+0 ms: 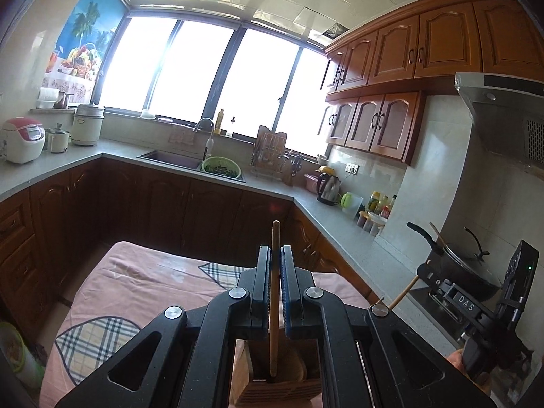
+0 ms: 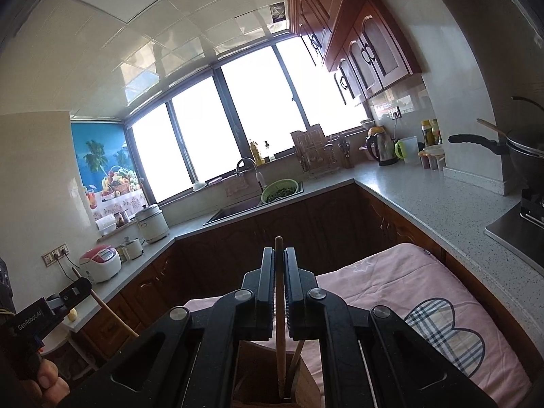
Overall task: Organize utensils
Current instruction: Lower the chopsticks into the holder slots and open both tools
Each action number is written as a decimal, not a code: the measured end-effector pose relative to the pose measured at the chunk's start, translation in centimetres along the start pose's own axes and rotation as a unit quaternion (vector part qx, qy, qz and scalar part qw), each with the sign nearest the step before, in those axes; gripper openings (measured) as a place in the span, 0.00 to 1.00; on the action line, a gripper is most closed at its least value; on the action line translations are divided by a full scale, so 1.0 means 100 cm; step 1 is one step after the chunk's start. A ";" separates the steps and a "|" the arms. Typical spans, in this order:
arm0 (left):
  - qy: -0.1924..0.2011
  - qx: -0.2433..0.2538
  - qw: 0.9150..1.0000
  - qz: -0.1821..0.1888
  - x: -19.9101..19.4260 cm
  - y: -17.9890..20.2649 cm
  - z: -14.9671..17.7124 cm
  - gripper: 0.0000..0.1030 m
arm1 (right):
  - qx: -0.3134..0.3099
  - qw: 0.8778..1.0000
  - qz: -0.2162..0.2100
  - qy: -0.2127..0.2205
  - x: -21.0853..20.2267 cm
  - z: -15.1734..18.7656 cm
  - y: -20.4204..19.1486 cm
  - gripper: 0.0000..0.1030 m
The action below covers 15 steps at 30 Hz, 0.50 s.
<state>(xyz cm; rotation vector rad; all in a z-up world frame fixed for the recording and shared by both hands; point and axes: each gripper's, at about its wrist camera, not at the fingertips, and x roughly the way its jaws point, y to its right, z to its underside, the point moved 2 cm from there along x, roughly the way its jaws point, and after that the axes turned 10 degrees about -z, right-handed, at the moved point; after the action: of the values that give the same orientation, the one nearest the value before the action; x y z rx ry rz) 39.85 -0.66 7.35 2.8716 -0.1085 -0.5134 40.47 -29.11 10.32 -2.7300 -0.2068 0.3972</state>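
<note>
In the left wrist view my left gripper (image 1: 274, 255) is shut on a wooden chopstick (image 1: 273, 340) that stands upright, its lower end inside a wooden utensil holder (image 1: 275, 391) on the pink cloth (image 1: 142, 282). In the right wrist view my right gripper (image 2: 279, 255) is shut on another wooden chopstick (image 2: 279, 346), whose lower end dips into the same holder (image 2: 306, 387). Each view also catches the other tool: the right gripper (image 1: 442, 285) at the right edge, the left gripper (image 2: 68, 294) at the lower left, each with a chopstick through it.
Grey counters wrap the room, with a sink (image 1: 170, 156), a green colander (image 1: 221, 167), a kettle (image 1: 328, 188) and a rice cooker (image 1: 23, 139). A wok (image 1: 459, 265) sits on the stove close to the right. Wooden cabinets hang overhead.
</note>
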 end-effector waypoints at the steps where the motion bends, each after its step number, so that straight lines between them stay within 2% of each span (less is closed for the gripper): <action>1: -0.004 -0.001 1.000 -0.002 0.007 0.001 0.005 0.04 | 0.002 1.000 0.002 -0.003 0.004 0.005 0.002 0.05; 5: -0.027 0.000 1.000 -0.010 0.036 0.006 0.022 0.04 | 0.011 1.000 0.005 -0.014 0.015 0.027 0.009 0.05; 10: -0.033 0.014 0.999 -0.017 0.063 0.017 0.036 0.04 | 0.025 0.999 0.005 -0.025 0.024 0.049 0.021 0.05; 15: -0.048 0.014 0.998 -0.024 0.087 0.022 0.043 0.04 | 0.034 0.999 0.014 -0.034 0.029 0.059 0.031 0.05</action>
<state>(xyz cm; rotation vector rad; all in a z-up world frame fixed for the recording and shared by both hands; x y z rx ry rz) 46.41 -4.60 1.02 2.8834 -0.0635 -0.6658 41.77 -29.36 3.15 -2.6579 -0.1692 0.4971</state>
